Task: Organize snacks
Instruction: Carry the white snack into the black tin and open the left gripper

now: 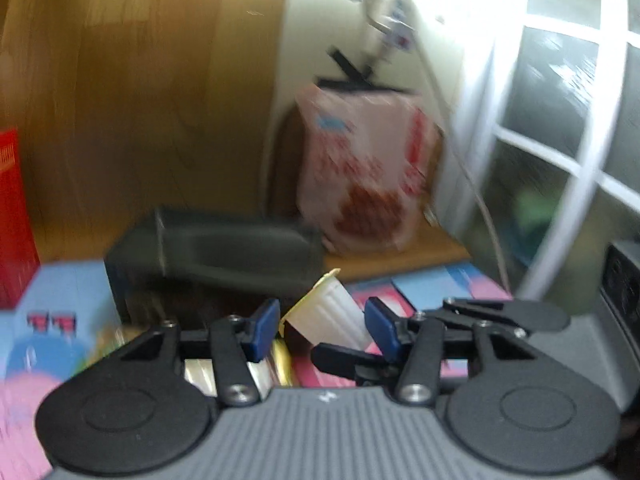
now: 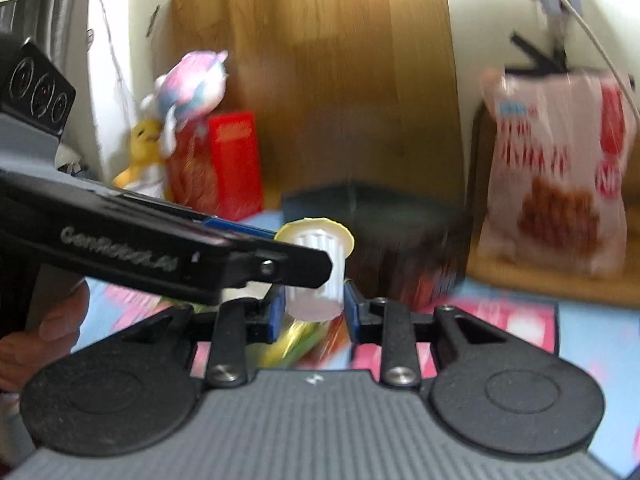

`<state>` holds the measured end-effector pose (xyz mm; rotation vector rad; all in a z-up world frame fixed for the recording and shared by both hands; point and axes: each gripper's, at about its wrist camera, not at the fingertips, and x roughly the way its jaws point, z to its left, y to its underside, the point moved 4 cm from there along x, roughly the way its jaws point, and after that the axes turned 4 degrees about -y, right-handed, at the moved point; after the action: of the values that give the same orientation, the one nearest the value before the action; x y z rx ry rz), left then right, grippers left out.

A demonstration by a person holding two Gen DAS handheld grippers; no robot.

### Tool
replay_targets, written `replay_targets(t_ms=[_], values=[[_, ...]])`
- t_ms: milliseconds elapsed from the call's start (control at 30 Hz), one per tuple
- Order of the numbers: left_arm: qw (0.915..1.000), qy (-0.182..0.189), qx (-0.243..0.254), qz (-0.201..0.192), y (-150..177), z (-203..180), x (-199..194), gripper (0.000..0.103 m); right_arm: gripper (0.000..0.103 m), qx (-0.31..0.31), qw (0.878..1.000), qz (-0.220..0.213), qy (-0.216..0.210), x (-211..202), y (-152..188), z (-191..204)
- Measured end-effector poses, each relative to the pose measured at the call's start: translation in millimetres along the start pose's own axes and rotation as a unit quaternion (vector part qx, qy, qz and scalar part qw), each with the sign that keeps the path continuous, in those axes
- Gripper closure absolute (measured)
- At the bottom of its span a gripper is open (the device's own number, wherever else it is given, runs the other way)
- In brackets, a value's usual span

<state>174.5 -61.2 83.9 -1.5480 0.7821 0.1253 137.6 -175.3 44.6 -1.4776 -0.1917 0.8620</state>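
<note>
I hold the ribbed white jelly cup (image 2: 318, 272), yellow foil lid up, pinched in my right hand-held gripper (image 2: 315, 309) above the bench, just before the dark rectangular bin (image 2: 376, 232). My left hand-held gripper (image 1: 322, 330) is spread beside it. Next, I judge: carry it into the bin, gently.

A home: soft plush toys (image 2: 188, 92) at ten o'clock, white-framed window (image 1: 560, 120) at two, wooden wall panel (image 2: 340, 80).
</note>
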Motion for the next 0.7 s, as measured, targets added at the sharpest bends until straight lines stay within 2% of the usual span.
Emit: replay_targets(t_ms=[133, 233, 300, 333, 400, 467, 533, 600, 667, 700], values=[[0.9996, -0.025, -0.013, 0.005, -34.2, 17.7, 43.5, 0.055, 0.069, -0.010, 1.000, -0.005, 0.019, 40.0, -30.0, -21.9], [0.9986, -0.025, -0.029, 0.035, -34.7, 28.1, 76.8, 0.055, 0.069, 0.006, 0.999, 0.018, 0.033, 65.1, -32.5, -39.6], [0.9980, -0.024, -0.030, 0.050, -30.2, 34.7, 87.1, 0.051, 0.068, 0.007, 0.998, 0.040, 0.042, 74.0, -26.8, -43.9], [0.9984, -0.027, -0.025, 0.042, -29.9, 36.7, 85.3, 0.049, 0.068, 0.008, 0.998, 0.033, 0.051, 72.1, -25.8, -44.5], [0.9984, -0.052, -0.020, 0.003, -32.8, 46.5, 72.9, 0.036, 0.067, 0.008, 0.998, 0.013, 0.054, 59.1, -22.4, -45.1], [0.9951, -0.091, -0.034, -0.022, -38.9, 67.5, 65.7, 0.031, 0.067, 0.015, 0.999, -0.016, 0.048, 38.9, -18.5, -40.6], [0.9892, -0.138, -0.044, -0.022, -44.1, 91.5, 69.4, 0.031, 0.067, 0.030, 0.998, -0.039, 0.026, 18.1, -10.7, -34.2], [0.9826, -0.176, -0.056, -0.015, -42.4, 115.0, 77.3, 0.031, 0.068, 0.053, 0.998, -0.034, -0.012, 8.6, -1.1, -28.4], [0.9788, -0.187, -0.083, 0.007, -38.5, 133.8, 92.5, 0.031, 0.070, 0.074, 0.996, -0.014, -0.044, 10.1, 9.8, -24.0], [0.9781, -0.180, -0.101, 0.023, -34.8, 141.2, 101.2, 0.031, 0.073, 0.079, 0.996, -0.002, -0.047, 14.3, 13.6, -22.8]])
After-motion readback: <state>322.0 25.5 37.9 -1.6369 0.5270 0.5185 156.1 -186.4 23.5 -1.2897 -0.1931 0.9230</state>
